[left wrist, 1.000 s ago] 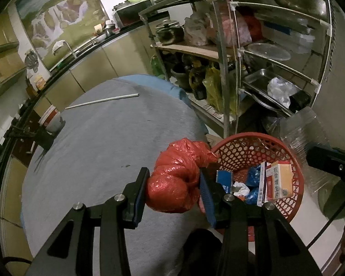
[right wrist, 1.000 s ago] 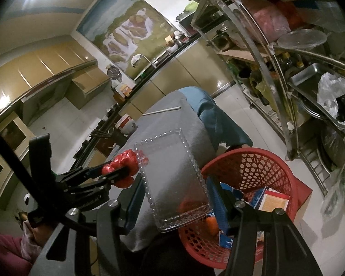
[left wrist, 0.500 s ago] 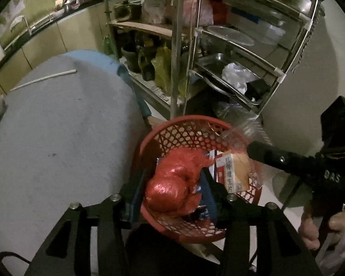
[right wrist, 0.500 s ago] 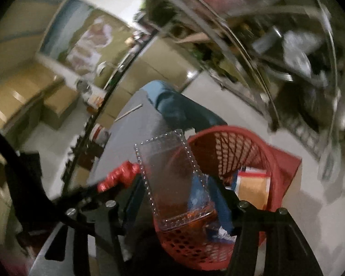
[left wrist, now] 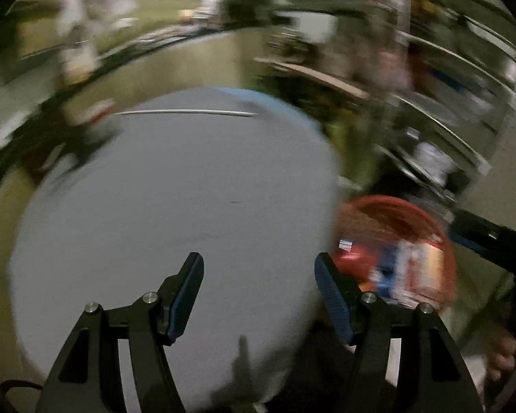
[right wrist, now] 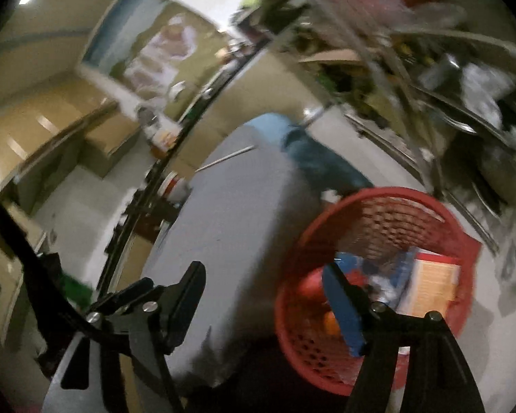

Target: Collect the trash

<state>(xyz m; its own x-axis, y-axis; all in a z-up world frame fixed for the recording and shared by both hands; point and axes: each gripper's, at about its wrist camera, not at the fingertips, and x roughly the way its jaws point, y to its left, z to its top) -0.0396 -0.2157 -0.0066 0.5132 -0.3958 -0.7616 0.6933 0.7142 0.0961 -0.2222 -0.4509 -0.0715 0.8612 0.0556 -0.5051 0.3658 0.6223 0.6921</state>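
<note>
Beside the grey table (left wrist: 175,206), both grippers — left gripper (left wrist: 259,270), right gripper (right wrist: 263,280) — gape wide, holding nothing; red basket (right wrist: 378,206) sits full.

A round table under a grey cloth (left wrist: 175,213) fills the middle of the left wrist view, and a thin white rod (left wrist: 185,112) lies across its far side, toward twelve o'clock. A blue cloth (right wrist: 313,158) hangs off the table's far edge. At two o'clock stands a metal shelf rack (left wrist: 457,79), its contents blurred. A landscape picture (right wrist: 137,51) hangs on the wall at eleven o'clock, above beige cabinets (right wrist: 44,127).
</note>
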